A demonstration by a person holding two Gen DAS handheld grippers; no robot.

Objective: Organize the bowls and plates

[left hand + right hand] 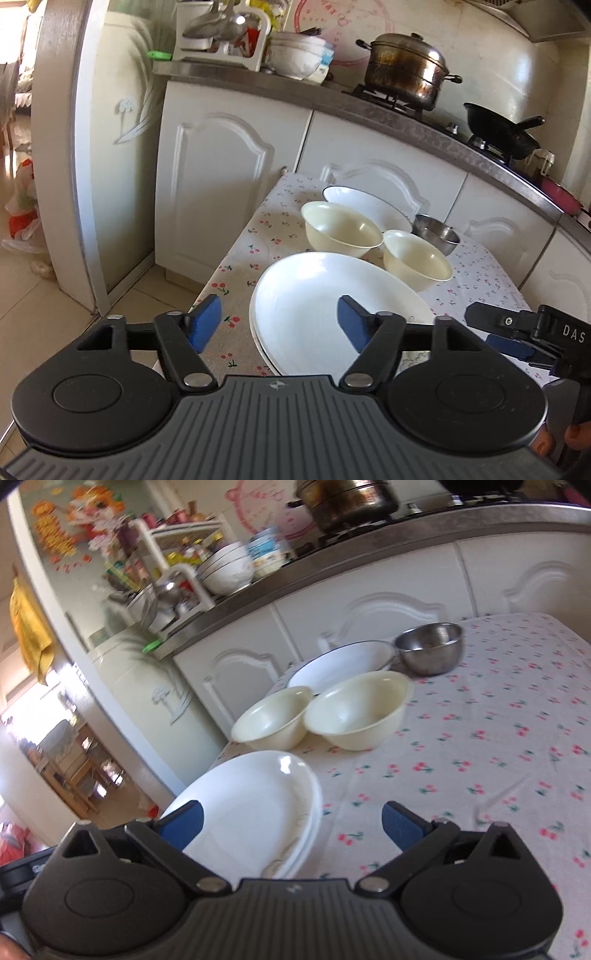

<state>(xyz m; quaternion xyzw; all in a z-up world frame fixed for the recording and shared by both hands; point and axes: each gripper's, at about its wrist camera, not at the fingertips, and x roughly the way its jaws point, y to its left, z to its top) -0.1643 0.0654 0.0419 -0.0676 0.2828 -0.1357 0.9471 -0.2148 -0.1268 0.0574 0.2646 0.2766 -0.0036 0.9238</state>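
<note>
Left wrist view: the plates (314,306) sit stacked at the table's (491,273) near edge, and both tongs stand wide and empty, so the plate step looks done. Two cream bowls (341,229) sit side by side behind the stack; next, one likely needs gripping by its rim and nesting. The left gripper (277,326) tilts down over the stack; the right gripper (291,825) hovers at its right edge.

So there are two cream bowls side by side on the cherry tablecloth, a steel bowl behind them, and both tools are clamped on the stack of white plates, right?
Not quite. Both tools are open and grip nothing: the left tool and right tool have their pads apart around the white plates, as each wrist view shows. The two cream bowls and steel bowl are as you say.
</note>
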